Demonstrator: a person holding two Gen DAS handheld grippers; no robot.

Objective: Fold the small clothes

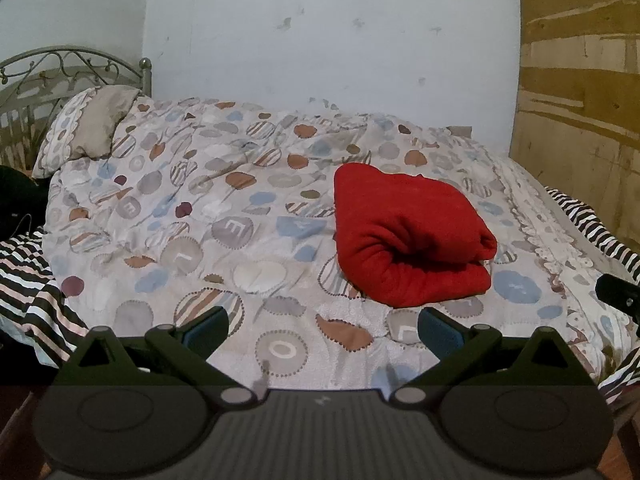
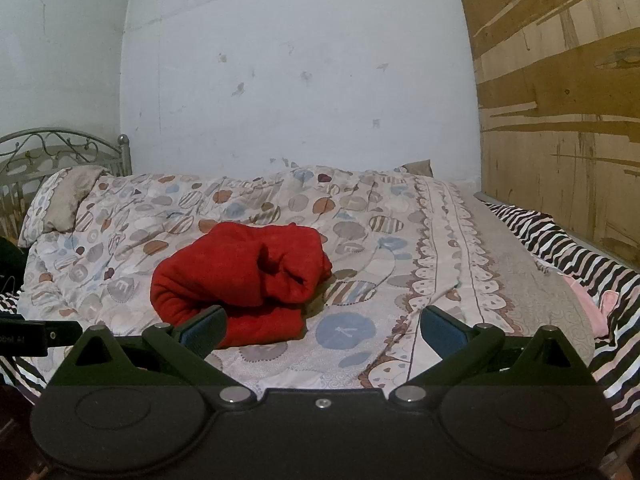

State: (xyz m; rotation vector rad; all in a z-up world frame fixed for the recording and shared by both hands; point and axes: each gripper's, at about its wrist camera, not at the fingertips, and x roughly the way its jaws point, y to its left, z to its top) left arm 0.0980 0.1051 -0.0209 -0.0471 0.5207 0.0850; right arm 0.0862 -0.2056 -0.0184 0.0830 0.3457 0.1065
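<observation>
- I have the red fleece garment (image 1: 404, 236) lying on the patterned quilt (image 1: 200, 240), already doubled into a thick bundle. It sits in the middle of the bed, ahead and to the right of my left gripper (image 1: 322, 330) and ahead and to the left of my right gripper (image 2: 322, 330).
- Both claws are spread wide and hold nothing; the blue pads (image 1: 434, 330) of each show with bare quilt between them.
- Both tools hang back at the near edge of the bed, clear of the garment.
- I judge the fold to be nearly done, or done. What I cannot tell from here is whether the bundle needs one more tidy-up, since its right end (image 2: 296, 264) looks loose and bunched in the right view.
- If I do neaten it, I would bring the right claw to that bunched end and the left claw to the rounded near roll (image 1: 384, 280), and take only the top layer.
- Fleece this thick springs back, so I would pinch deep into the cloth, move both tools together and press the layer flat before letting go.
- The quilt is soft and wrinkled; I must keep the lower finger from catching it along with the garment.
- A pink cloth (image 2: 592, 300) lies on the striped sheet (image 2: 560, 248) at the right side, possibly the next piece.
</observation>
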